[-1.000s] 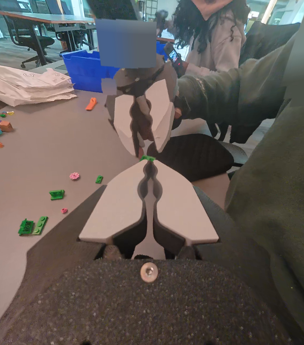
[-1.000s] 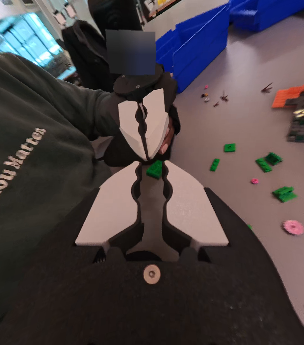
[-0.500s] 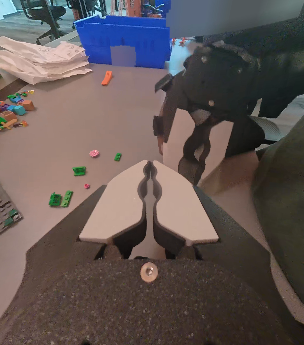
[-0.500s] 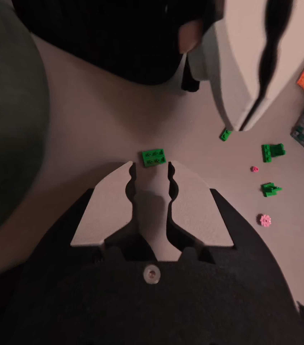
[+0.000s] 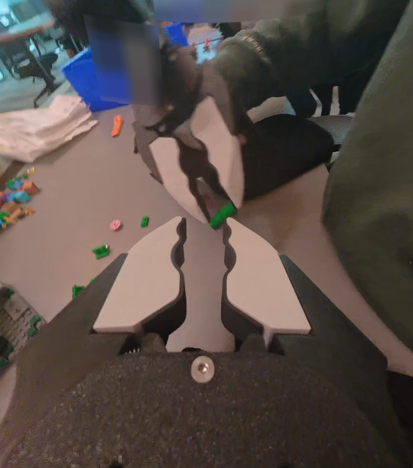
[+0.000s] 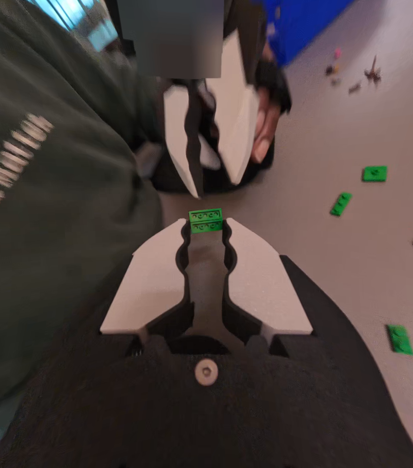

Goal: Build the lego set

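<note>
Right wrist view shows the right tongs [image 6: 205,222] closed onto a green plate [image 6: 205,219], its underside facing the camera, pinched by its ends at the fingertips and lifted clear of the grey tabletop [image 6: 327,266]; half a second ago that plate lay flat on the tabletop just ahead of spread tongs, so the pickup has just been made. The left tongs [image 5: 204,222] have changed too: pressed together half a second ago, they now stand apart and empty, with the plate [image 5: 221,215] hanging just beyond their tips in the other tool's grip. That reads as a handover or re-grip being set up before the piece goes onto the partly built model [image 5: 10,316], which sits at the lower left edge of the left wrist view, cut off and blurred. Both views are smeared by motion, so the loose green pieces [image 6: 341,203] and the pink flower [image 5: 116,225] are hard to make out, and mosaic patches cover part of each tool.
</note>
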The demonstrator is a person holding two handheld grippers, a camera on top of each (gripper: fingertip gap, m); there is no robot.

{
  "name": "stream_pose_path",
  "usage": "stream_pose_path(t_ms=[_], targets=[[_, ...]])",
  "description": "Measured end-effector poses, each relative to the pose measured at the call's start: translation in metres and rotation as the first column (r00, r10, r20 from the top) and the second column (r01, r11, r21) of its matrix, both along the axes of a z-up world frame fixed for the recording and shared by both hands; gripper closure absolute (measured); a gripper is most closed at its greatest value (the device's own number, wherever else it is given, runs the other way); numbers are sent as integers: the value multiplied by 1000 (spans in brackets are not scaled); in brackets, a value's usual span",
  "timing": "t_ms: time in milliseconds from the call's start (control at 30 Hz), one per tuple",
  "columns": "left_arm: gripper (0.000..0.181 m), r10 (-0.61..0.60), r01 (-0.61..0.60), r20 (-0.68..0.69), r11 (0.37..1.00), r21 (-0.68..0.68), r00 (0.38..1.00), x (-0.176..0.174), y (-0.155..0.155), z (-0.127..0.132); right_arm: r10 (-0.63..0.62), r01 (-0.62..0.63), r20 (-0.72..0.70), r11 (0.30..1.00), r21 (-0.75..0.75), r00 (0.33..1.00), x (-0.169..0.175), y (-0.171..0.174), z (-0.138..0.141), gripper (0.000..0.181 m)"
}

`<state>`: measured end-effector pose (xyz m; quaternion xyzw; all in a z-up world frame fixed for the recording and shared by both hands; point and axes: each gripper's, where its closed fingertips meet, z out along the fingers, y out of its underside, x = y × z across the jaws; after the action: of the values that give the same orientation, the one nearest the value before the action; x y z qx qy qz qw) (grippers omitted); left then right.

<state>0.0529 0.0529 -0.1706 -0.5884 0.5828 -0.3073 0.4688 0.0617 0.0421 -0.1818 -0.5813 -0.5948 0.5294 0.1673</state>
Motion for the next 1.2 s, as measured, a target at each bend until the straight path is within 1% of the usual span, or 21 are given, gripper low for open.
stream_pose_path(t_ms=[33, 100, 200, 300, 367, 433, 533, 600, 667, 700, 767, 833, 900, 933, 1000, 1067, 1100, 1133, 1200], targets=[[155, -17, 17, 21, 999, 32, 1000, 2, -4, 5, -7, 1, -63, 995, -96, 998, 2, 0, 14, 157], [157, -53, 46, 78, 995, 87, 996, 9, -12, 16, -28, -8, -156, 974, -228, 987, 4, 0, 32, 158], [161, -36, 16, 101, 982, 191, 994, 17, -11, 29, -29, -57, -240, 936, -346, 970, 4, -8, 46, 157], [166, -40, 9, 103, 959, 284, 994, 24, -15, 36, -30, -88, -279, 912, -401, 960, 2, -12, 56, 157], [168, -22, -22, 128, 944, 328, 992, 24, -15, 43, -46, -92, -300, 898, -430, 953, 3, -12, 63, 157], [169, -14, -27, 126, 947, 320, 992, 23, -14, 44, -57, -80, -295, 898, -432, 954, 2, -11, 63, 157], [170, 1, -29, 108, 966, 258, 994, 23, -11, 38, -81, -31, -261, 916, -399, 962, 2, -8, 58, 157], [171, 3, -20, 92, 982, 189, 996, 23, -10, 32, -102, 25, -231, 949, -315, 968, 3, -3, 52, 155], [172, 3, -10, 71, 995, 100, 997, 22, -8, 25, -121, 90, -210, 985, -149, 970, 6, 3, 47, 153], [173, 3, -6, 53, 998, 55, 999, 22, -7, 21, -119, 109, -207, 992, -61, 971, 8, 5, 47, 152], [173, 9, -8, 26, 1000, -8, 1000, 23, -5, 13, -111, 137, -184, 981, 137, 977, 9, 6, 44, 150], [173, 7, -7, -3, 997, -72, 1000, 25, -2, 5, -90, 142, -153, 918, 369, 984, 10, 7, 38, 149], [173, -3, 0, -25, 992, -127, 1000, 27, -1, 0, -63, 113, -107, 810, 575, 992, 10, 7, 29, 149], [173, -12, 7, -30, 989, -150, 999, 29, 0, -2, -49, 91, -83, 750, 655, 995, 10, 6, 25, 149], [173, -35, 27, -37, 980, -197, 999, 31, 0, -4, -36, 58, -45, 637, 769, 998, 9, 8, 18, 152], [173, -50, 36, -54, 973, -226, 997, 33, 0, -8, -31, 33, -19, 546, 837, 999, 9, 11, 12, 157], [173, -48, 31, -68, 972, -233, 997, 33, 2, -11, -25, 19, -7, 522, 853, 1000, 10, 11, 10, 161], [173, -52, 33, -74, 970, -241, 996, 33, 3, -13, -22, 15, -4, 516, 857, 1000, 10, 11, 8, 163], [173, -64, 41, -84, 965, -258, 994, 32, 3, -16, -30, 30, -17, 537, 843, 999, 11, 13, 7, 171]])
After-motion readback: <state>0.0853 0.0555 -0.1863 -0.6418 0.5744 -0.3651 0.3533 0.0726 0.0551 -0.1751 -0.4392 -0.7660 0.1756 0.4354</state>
